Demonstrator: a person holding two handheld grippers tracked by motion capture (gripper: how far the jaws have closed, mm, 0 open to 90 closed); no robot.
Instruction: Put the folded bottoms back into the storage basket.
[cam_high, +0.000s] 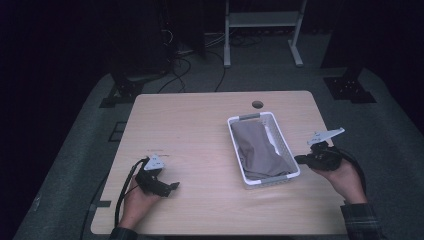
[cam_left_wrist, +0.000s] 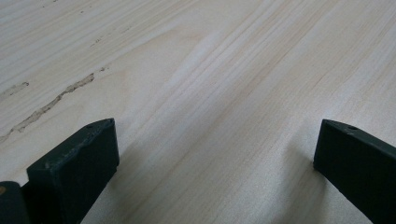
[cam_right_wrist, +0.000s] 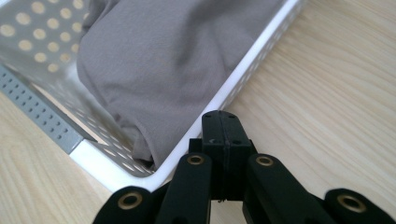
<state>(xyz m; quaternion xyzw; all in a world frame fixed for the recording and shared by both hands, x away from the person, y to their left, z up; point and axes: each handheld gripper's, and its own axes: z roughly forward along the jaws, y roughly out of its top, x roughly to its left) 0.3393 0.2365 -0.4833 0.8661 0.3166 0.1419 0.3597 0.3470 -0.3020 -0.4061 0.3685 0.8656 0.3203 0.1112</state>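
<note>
Grey cloth (cam_high: 260, 150) lies bundled inside a white perforated basket (cam_high: 233, 131) that stands on the right half of the pale wooden tabletop (cam_high: 200, 125), its long sides running away from the person. The cloth covers most of the basket's floor and sits below the rim; in the right gripper view its folds (cam_right_wrist: 173, 70) press against the basket's dotted wall (cam_right_wrist: 37, 28) and reach down into the near corner.

The right gripper (cam_high: 300, 159) is held in the person's right hand (cam_high: 345, 180) just beside the basket's right rim, near its near corner, with its tips pointing toward the basket. Its jaws are clenched flat against each other with nothing between them, as the right gripper view shows: the two black tips meet in a single block (cam_right_wrist: 223, 128) that hovers at the white rim (cam_right_wrist: 252, 60), outside the basket and apart from the cloth. Whether the tips touch the rim cannot be told.

The left gripper (cam_high: 172, 186) rests low over the tabletop's left half, well apart from the basket, in the person's left hand (cam_high: 137, 200). Its jaws stand released and wide; in the left gripper view the two black tips frame bare wood grain (cam_left_wrist: 210, 93), with nothing between them. A cable (cam_high: 122, 192) loops from this gripper toward the near edge of the tabletop. A round hole (cam_high: 257, 104) shows in the tabletop beyond the basket's far end.
</note>
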